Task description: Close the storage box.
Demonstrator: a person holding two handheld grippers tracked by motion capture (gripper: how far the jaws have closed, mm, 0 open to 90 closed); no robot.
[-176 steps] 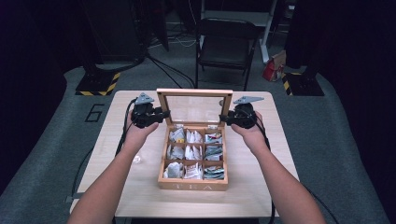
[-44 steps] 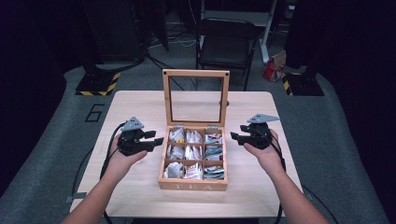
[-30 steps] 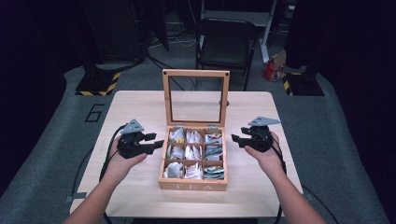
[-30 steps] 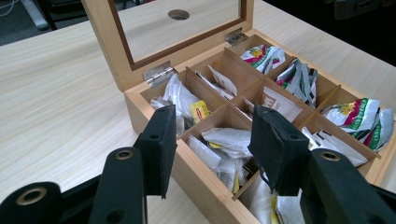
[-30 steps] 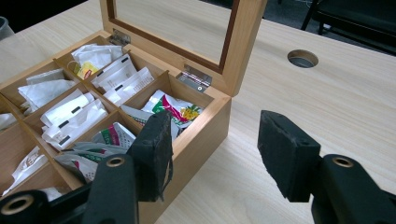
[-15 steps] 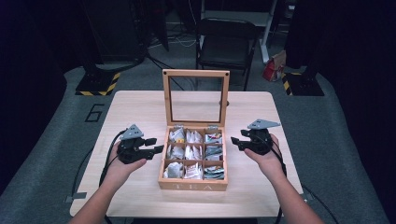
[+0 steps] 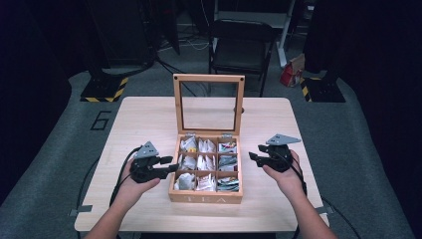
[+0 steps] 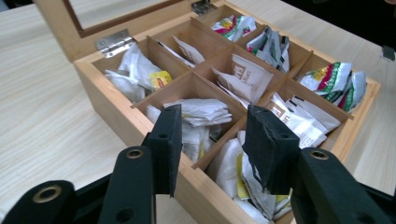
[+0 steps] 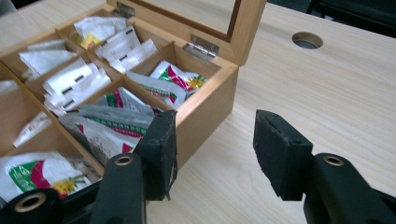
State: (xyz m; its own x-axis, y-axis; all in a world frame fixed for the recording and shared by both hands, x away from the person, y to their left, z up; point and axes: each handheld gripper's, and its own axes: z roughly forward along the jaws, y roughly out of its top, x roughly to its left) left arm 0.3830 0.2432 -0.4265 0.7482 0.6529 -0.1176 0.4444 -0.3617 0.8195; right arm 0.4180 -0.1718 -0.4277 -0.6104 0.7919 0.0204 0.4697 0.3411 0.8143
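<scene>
- The wooden tea box (image 7: 205,194) is sitting near the middle of the desk (image 7: 139,114), toward its near edge, its glass-paned lid (image 7: 209,103) standing upright at the far side.
- The left gripper (image 7: 171,166) is hovering at the box's left wall, jaws part-open and just closing, nothing pinched; in the left gripper view the white tea bags (image 8: 201,114) of the near-left compartments are lying just beyond the gripper (image 8: 212,144).
- The right gripper (image 7: 253,158) is waiting just right of the box, jaws also narrowing on empty air (image 9: 212,151).
- Judging by this, a tea bag pick is beginning; next the left gripper needs dipping into a compartment and closing on one sachet.
</scene>
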